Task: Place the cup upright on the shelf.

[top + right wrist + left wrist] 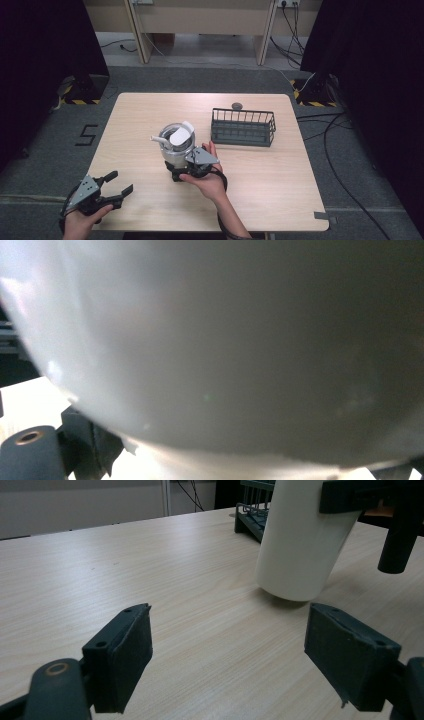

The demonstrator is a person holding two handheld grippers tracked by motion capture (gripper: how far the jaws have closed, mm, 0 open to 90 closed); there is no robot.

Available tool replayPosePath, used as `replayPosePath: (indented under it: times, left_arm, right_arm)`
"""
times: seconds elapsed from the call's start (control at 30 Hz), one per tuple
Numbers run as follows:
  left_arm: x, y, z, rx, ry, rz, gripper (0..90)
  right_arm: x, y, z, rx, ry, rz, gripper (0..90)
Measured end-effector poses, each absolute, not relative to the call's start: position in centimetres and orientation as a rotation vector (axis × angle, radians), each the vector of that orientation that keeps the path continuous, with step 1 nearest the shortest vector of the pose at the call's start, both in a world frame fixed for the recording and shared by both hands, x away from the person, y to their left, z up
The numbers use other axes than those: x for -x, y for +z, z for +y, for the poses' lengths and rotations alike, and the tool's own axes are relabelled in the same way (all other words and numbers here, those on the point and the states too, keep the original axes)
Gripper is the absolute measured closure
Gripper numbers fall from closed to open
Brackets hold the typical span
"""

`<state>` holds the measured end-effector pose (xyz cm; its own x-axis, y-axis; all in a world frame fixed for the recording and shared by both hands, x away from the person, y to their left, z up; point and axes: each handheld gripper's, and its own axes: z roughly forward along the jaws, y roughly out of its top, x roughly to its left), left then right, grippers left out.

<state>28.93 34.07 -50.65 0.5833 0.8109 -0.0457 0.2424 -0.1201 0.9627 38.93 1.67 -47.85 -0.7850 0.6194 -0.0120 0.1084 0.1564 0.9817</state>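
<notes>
— Nearest the high camera, what do you make out?

— Two forearms coming in from the near edge. The left gripper (118, 184) hangs at the near left corner of the table (260, 175), its jaws spread wide with nothing between them.

— And in the left gripper view?

— Same story: the left gripper (227, 650) has both black pads far apart over bare wood. Beyond them, to the right and farther off, stands a white container (300, 545), tilted a little, its base near or on the tabletop.

— Is that the thing the other hand has?

— Yes. From above it is a round container (177, 145) with a shiny metal-looking body and a white flip lid, plus a white spout or handle sticking out to the left. It sits near the middle of the table, slightly left of centre.

— How does the right gripper stand to it?

— The right gripper (186, 170) is pressed against the container's near right side, low on the body, the hand (207, 182) behind it. The right gripper view has the pale curved wall (225, 340) right up against the lens, with jaw parts at the lower corners, so the jaws sit to either side of it. Whether they clamp it tight, I cannot tell.

— Anything else on the table?

— A dark wire basket (243, 127) to the right of the container, apart from it, and a small dark round disc (237, 105) just beyond the basket near the far edge.
</notes>
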Motion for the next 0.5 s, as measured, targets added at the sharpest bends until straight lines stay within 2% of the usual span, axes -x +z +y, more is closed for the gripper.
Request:
replayPosePath:
  times: [0.5]
  left_arm:
    - [-29.0,-50.6,34.1,-1.657,0.614,0.893,18.5]
  right_arm:
    - [-40.1,-45.6,0.0,-0.788,1.622,1.97,10.9]
